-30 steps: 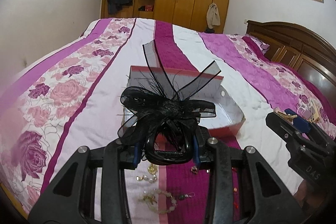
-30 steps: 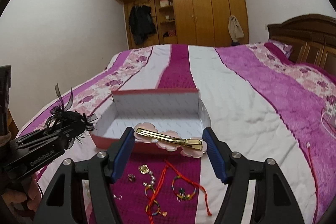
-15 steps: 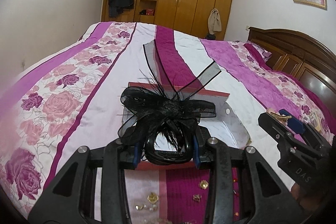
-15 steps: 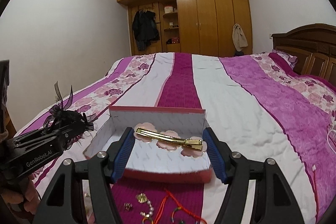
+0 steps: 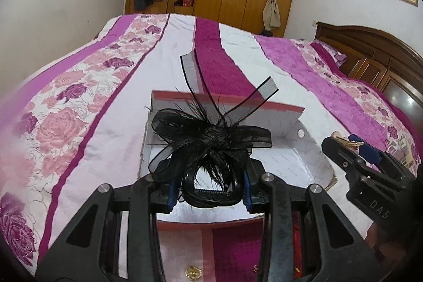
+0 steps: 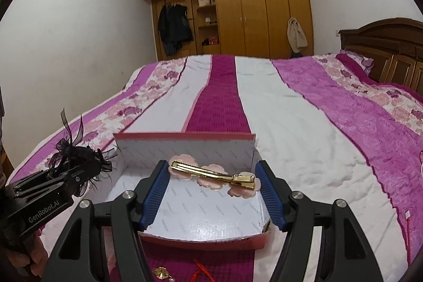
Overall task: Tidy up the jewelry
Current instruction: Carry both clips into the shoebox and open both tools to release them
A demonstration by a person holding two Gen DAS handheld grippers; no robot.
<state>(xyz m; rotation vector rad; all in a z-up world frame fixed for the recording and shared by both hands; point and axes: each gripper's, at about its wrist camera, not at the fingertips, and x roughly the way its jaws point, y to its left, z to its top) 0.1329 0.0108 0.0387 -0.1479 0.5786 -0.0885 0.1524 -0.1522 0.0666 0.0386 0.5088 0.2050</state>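
My left gripper (image 5: 208,192) is shut on a black feathered hair bow (image 5: 208,139), held above the open red box with white lining (image 5: 290,157). My right gripper (image 6: 214,184) is shut on a gold hair clip with pink flowers (image 6: 214,173), held over the same box (image 6: 201,216). The left gripper and bow also show at the left of the right wrist view (image 6: 76,157). The right gripper shows at the right of the left wrist view (image 5: 351,147). The box holds nothing that I can see.
The box lies on a bed with a striped pink, white and magenta quilt (image 6: 304,123). Small gold jewelry pieces (image 5: 193,272) and a red cord (image 6: 203,268) lie on the quilt in front of the box. A wooden headboard (image 6: 383,49) is at the right.
Both grippers have moved forward with their items, from over the loose jewelry to over the open box. Both grips are unchanged.
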